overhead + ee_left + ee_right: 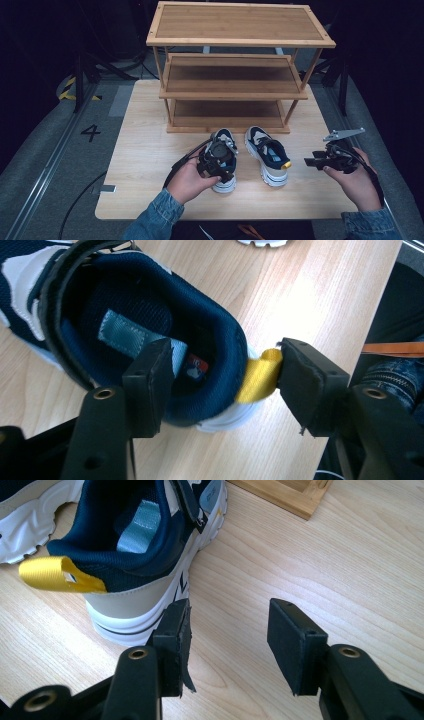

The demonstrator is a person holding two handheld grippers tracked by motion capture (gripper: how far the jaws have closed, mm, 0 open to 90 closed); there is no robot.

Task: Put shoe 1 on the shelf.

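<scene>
Two navy and white sneakers stand side by side on the wooden table [145,150], toes toward the rack. My left gripper [216,167] hovers over the heel of the left sneaker [223,136]. In the left gripper view, my left gripper [225,365] straddles the heel collar of that sneaker [125,300]. One jaw is inside the opening and the other is outside at the yellow pull tab [260,375], without squeezing. My right gripper [312,162] is open and empty to the right of the right sneaker [267,155]. My right gripper [230,617] has one jaw beside that sneaker's [135,530] heel sole.
A three-tier wooden shoe rack [235,65] stands at the back of the table with bare shelves; its bottom corner [285,495] is in the right gripper view. Grey floor with a marked number [90,132] lies to the left. The table's front edge is near my forearms.
</scene>
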